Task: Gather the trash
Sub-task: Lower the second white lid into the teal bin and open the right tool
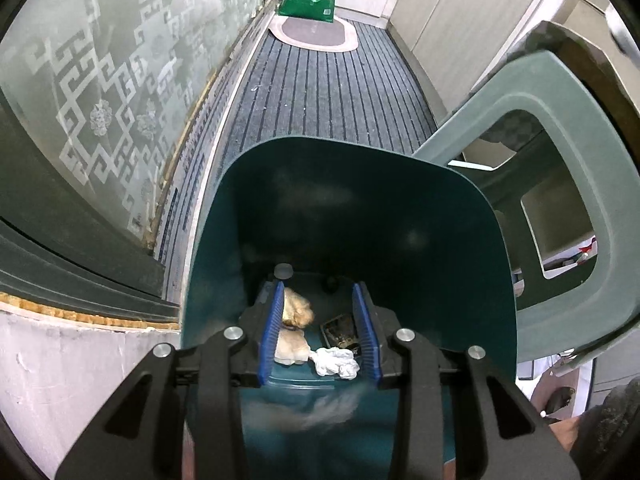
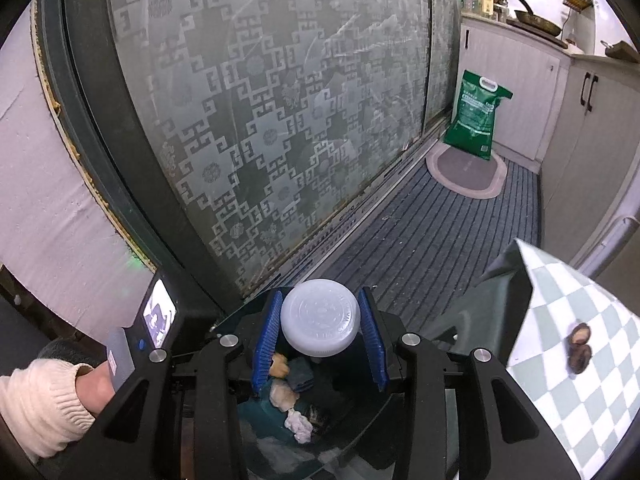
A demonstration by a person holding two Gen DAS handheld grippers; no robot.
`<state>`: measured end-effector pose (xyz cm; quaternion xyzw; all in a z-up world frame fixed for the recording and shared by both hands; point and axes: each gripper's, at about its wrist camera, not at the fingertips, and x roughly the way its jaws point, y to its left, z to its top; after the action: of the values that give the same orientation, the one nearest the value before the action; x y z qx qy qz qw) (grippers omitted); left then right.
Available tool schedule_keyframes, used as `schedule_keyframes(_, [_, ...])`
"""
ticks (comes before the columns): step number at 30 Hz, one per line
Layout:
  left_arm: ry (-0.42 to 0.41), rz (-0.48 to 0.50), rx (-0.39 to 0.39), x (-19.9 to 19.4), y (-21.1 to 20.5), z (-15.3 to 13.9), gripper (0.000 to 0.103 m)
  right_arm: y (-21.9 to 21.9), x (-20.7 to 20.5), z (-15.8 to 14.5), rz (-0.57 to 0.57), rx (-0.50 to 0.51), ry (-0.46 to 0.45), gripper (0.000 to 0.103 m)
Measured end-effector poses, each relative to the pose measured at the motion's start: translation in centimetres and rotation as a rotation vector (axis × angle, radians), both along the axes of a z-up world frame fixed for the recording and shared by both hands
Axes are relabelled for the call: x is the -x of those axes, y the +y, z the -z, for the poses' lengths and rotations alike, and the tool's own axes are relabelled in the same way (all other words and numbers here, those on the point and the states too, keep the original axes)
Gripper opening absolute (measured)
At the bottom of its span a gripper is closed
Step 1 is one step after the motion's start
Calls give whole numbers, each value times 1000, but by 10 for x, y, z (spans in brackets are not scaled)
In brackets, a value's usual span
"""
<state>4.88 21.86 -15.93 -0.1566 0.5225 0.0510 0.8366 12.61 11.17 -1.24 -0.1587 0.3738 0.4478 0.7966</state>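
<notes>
Lower centre of the frame: right gripper (image 2: 320, 336) clamping round translucent white plastic jar (image 2: 320, 318) above dark teal plastic bin (image 1: 360, 216). Left gripper (image 1: 320, 332) parted, empty. Step: deposit; next, release.

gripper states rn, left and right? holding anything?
Left gripper: open, nothing held, poised over the dark teal plastic bin.
Right gripper: shut on a round translucent white plastic bottle, above the bin.
</notes>
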Motion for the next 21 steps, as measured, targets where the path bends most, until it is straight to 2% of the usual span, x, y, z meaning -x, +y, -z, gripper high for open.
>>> schedule_keyframes(4, [-48, -8, -11, 5, 0, -13, 38, 7, 3, 10, -10, 19, 15, 40])
schedule_keyframes(9, [-172, -38, -19, 16, 8, -48, 37, 16, 11, 30, -28, 65, 33, 39])
schedule_keyframes(14, [-261, -67, -28, 24, 12, -73, 35, 18, 16, 47, -36, 106, 45, 39])
schedule_keyframes(21, [-335, -92, -39, 31, 16, -98, 26, 20, 21, 76, -44, 157, 88, 39])
